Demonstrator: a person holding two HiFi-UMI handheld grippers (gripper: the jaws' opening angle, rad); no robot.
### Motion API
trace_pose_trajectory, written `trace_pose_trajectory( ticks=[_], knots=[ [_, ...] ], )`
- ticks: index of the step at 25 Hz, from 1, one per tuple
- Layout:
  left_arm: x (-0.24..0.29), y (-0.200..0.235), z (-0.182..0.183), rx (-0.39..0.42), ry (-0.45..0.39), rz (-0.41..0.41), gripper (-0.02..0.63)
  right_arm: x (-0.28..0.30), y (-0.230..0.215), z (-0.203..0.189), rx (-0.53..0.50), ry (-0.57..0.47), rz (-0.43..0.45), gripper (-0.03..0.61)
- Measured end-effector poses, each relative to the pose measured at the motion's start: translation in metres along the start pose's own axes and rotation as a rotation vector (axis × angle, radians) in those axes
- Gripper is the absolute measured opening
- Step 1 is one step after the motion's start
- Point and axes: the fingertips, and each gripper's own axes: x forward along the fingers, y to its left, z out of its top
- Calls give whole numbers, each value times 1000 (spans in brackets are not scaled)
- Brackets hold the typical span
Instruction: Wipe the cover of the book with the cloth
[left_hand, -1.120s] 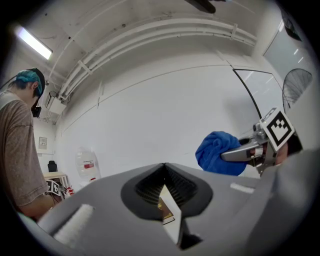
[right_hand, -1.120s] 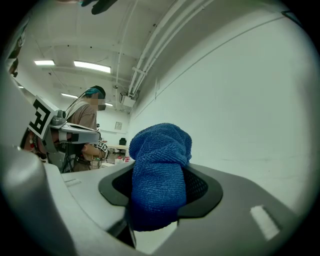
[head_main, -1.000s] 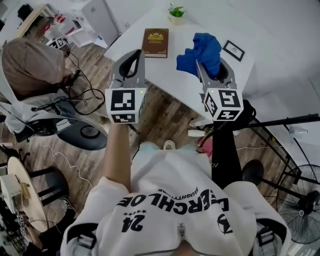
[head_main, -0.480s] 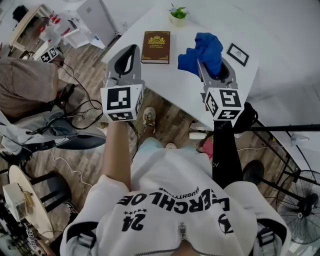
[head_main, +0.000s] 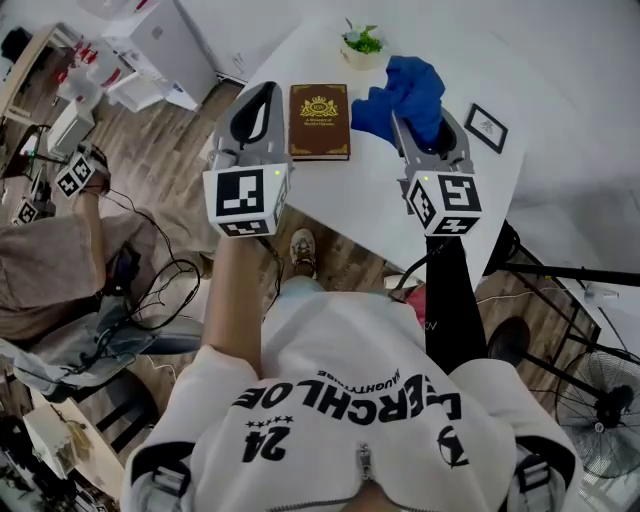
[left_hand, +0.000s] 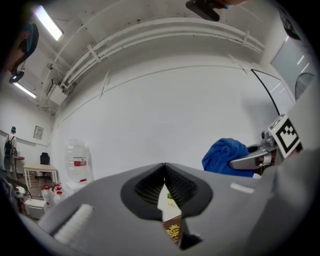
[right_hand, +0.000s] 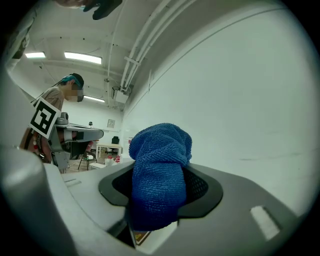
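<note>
Head view, looking steeply down. A rectangular brown hardback book (head_main: 319, 121) with a gold crest and gold border on its cover lies flat on the white worktop (head_main: 372, 165), upper centre of the frame; the small gold lettering under the crest is too fine to read. Above and to the right of the book stands a small green plant in a pale round pot (head_main: 361, 45). At the right edge of the worktop lies a small black-framed white card (head_main: 486, 128), its print illegible.

The right gripper (head_main: 422, 120), grey plastic with a black-and-white square-marker cube at its rear, pinches a crumpled blue terry cloth (head_main: 405, 95) just right of the book, in the upper centre-right. In the right gripper view the looped, towel-like weave of the cloth (right_hand: 161, 150) fills the space between the ribbed black pads of the gripper (right_hand: 160, 185), bunched into a rounded lump above them.

The left gripper (head_main: 262, 95), of the same build, hovers at the left edge of the book. In the left gripper view its tips (left_hand: 164, 167) are pressed together with nothing between them; a sliver of the book's cover shows through the gap below.

Lower frame: a white sweatshirt (head_main: 340, 420) with black print including "24". Grey wood-plank floor (head_main: 170, 150) at left.
</note>
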Motion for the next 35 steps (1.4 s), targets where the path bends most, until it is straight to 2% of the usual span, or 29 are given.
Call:
trace_pose_trajectory(
  ticks=[10,13,16,23,30,35],
  knots=[
    [61,75,-33,-22,-8,-44,55,99,27,-6,-7,17,-4,212],
    [66,72,-31,-37,-25,-75,55,101,30,-4,-5,21,-3,210],
    [80,69,-45,-57,-20,-100,55,109,28,-14,-1,35,-13,210],
    [121,81,-81,-74,15,-162,55,147,21,-45,92,98,-62,210],
    [131,76,-120,-107,78,-201,55,162,30,-73,192,167,-9,210],
    [138,68,-150,-127,129,-212,55,178,40,-98,129,253,46,210]
  ],
)
